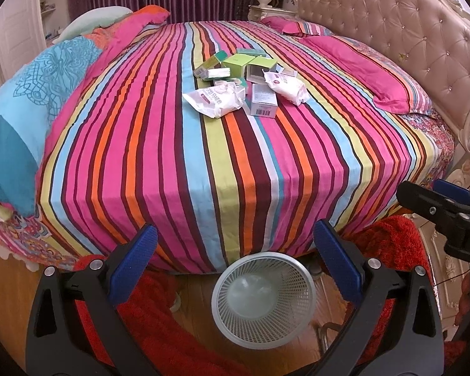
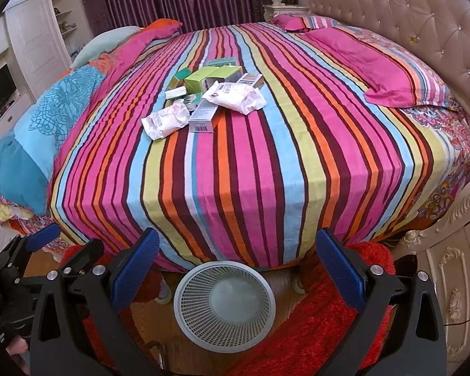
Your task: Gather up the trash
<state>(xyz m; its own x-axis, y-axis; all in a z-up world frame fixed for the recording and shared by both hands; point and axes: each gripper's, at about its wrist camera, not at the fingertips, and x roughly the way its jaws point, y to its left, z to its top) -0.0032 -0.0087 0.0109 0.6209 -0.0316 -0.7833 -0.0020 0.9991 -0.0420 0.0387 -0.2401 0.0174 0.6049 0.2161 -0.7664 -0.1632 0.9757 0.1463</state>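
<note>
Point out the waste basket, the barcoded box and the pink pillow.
waste basket (image 1: 263, 329): left wrist view, on its mesh wall.
barcoded box (image 2: 202, 121): right wrist view, on its top face.
pink pillow (image 2: 376, 72): right wrist view, mid-cover.

The black body of the right tongs (image 1: 438, 208), seen from the left wrist, bears white letters "DA" (cut off by the frame edge). A grey box (image 1: 264, 100) on the bed carries a barcode, and the white packet (image 1: 214, 98) print is seemingly Chinese, too blurred to read.

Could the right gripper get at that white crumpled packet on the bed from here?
Probably yes: the right gripper is open and empty, nothing lies between it and the white packet, though it must travel across the bed.
</note>
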